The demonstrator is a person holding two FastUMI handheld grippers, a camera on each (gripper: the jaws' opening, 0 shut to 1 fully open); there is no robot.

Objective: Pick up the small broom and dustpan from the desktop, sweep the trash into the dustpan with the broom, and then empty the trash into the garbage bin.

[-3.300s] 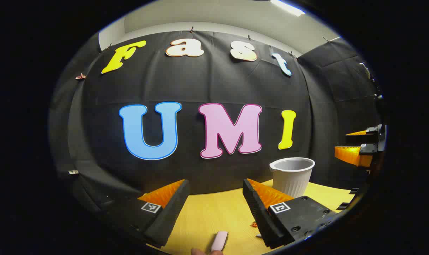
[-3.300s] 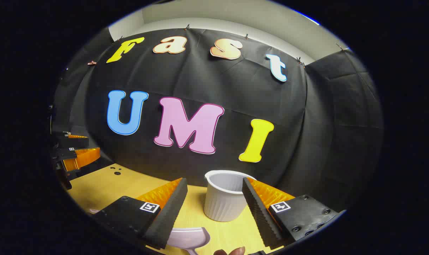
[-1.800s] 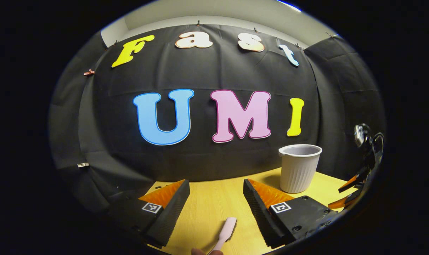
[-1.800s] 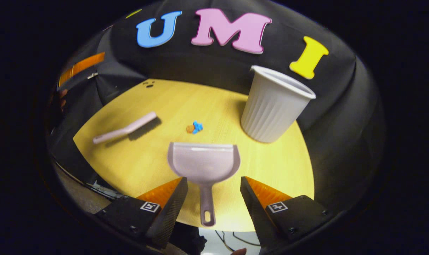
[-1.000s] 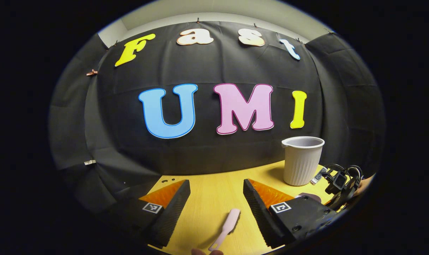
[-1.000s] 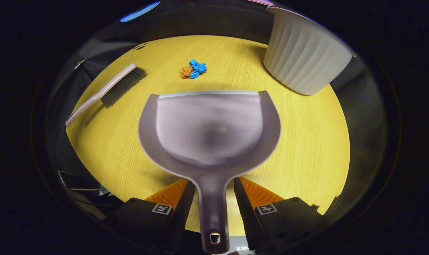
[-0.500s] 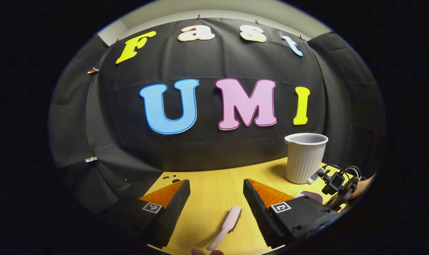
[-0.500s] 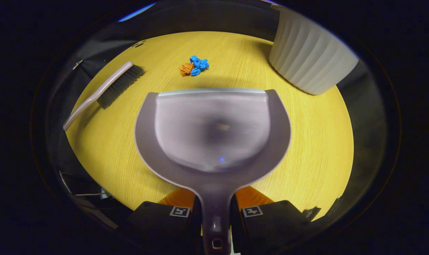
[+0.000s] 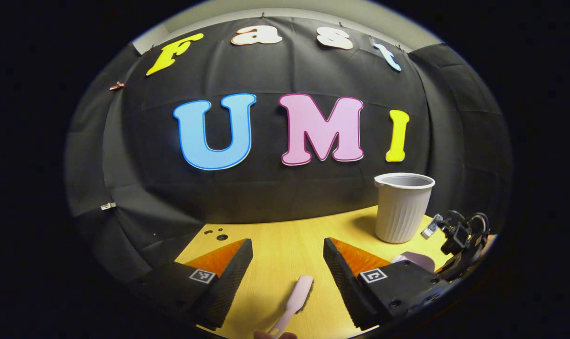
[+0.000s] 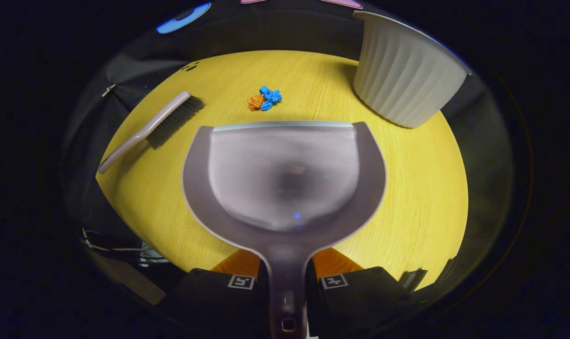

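In the right gripper view a pale grey dustpan (image 10: 285, 174) lies on the yellow desktop (image 10: 407, 188), and my right gripper (image 10: 285, 270) is shut on its handle. Just past the pan's front lip lie small blue and orange paper scraps (image 10: 264, 100). The small broom (image 10: 150, 127), pale handle and dark bristles, lies at the left. In the left gripper view my left gripper (image 9: 287, 263) stands open above the desk, with the broom (image 9: 294, 296) lying between and below its fingers, untouched. The white ribbed garbage bin (image 9: 401, 207) stands at the right, and in the right gripper view the bin (image 10: 402, 75) is far right.
The other gripper (image 9: 459, 240) and a bit of the dustpan (image 9: 414, 259) show at the right edge of the left gripper view. Black cloth walls close the back of the desk. Cables (image 10: 120, 247) hang below the near desk edge.
The right gripper dropped to the dustpan and closed on its handle; since half a second ago the pan shifted slightly. The left gripper has tilted down a little over the broom and stayed open.
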